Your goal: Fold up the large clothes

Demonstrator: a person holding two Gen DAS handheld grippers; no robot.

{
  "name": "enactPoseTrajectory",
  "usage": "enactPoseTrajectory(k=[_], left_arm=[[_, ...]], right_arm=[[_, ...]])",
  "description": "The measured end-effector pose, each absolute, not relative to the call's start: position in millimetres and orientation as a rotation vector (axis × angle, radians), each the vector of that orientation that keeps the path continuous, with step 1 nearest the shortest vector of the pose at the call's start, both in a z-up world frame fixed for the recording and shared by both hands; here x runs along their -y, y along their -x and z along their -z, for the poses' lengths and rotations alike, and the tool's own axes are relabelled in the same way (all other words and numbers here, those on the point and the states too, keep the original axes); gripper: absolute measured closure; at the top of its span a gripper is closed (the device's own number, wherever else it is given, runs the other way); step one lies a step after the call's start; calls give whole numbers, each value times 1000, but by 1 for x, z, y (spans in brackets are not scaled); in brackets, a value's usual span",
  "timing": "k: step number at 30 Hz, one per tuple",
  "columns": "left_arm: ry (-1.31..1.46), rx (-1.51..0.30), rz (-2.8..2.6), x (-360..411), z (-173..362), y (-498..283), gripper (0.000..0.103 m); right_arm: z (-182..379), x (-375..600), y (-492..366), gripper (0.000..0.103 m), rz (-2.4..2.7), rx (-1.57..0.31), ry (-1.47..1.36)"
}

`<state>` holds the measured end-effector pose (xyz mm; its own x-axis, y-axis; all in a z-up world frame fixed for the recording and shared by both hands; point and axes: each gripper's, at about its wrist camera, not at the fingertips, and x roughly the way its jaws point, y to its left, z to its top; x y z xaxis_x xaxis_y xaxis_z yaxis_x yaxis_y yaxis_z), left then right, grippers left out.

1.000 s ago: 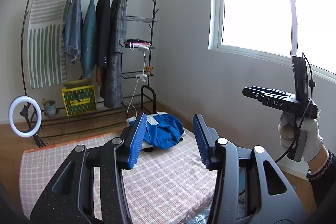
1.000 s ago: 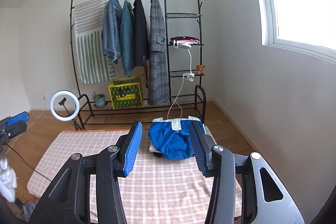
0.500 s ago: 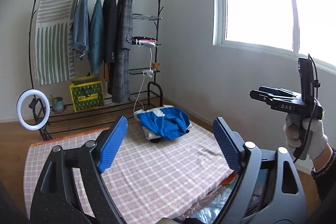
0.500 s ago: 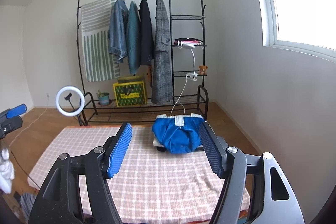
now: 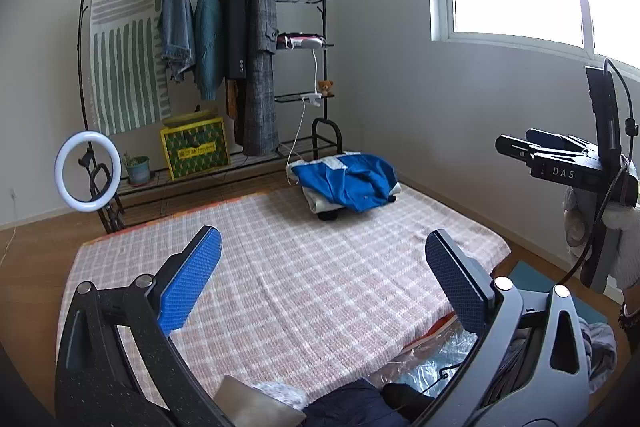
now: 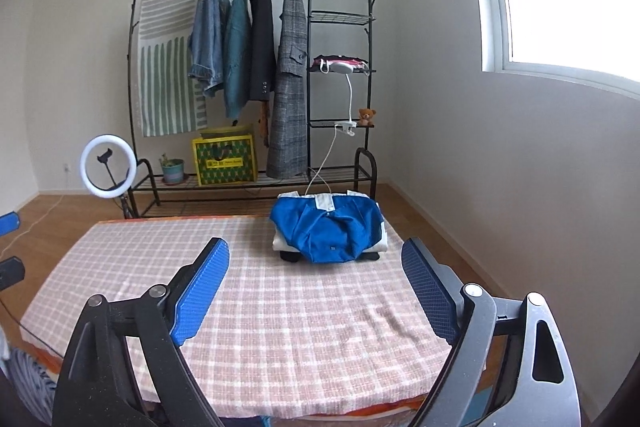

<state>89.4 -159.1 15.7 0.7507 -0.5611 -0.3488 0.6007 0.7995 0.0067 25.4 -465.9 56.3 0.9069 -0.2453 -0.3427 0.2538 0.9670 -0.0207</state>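
A folded blue garment (image 5: 346, 183) lies on top of a small stack of folded clothes at the far right corner of the pink checked table cover (image 5: 300, 279); it also shows in the right wrist view (image 6: 328, 229) on the same cover (image 6: 260, 323). My left gripper (image 5: 324, 265) is open and empty, held above the near part of the table. My right gripper (image 6: 316, 273) is open and empty, above the near edge, short of the stack. The right gripper's body, held in a gloved hand, shows at the right of the left wrist view (image 5: 568, 167).
A black clothes rack (image 6: 256, 75) with hanging jackets stands behind the table. A ring light (image 6: 107, 165) stands at the far left. A yellow crate (image 6: 224, 159) sits on the rack's lower shelf. Loose clothes and plastic (image 5: 432, 367) lie below the table's near edge.
Both grippers opened wide from a narrower gap. Both views pulled back and tilted down, so more of the table shows.
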Motion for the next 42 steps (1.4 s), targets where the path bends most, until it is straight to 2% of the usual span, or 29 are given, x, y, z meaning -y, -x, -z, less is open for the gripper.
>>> enactPoseTrajectory(k=[2,3,25,42], left_arm=[[-117,-359,636,162,-7,-94,0],[-113,-366,636,162,-3,-97,0],[-153,-482,565,187,65,-177,0],[-143,-526,552,176,87,-193,0]], right_arm=[[-48,467,-28,5,275,-342,-36],[-43,467,-29,4,282,-338,-40],[36,476,-101,4,319,-459,-44],[55,484,-116,4,315,-535,-59]])
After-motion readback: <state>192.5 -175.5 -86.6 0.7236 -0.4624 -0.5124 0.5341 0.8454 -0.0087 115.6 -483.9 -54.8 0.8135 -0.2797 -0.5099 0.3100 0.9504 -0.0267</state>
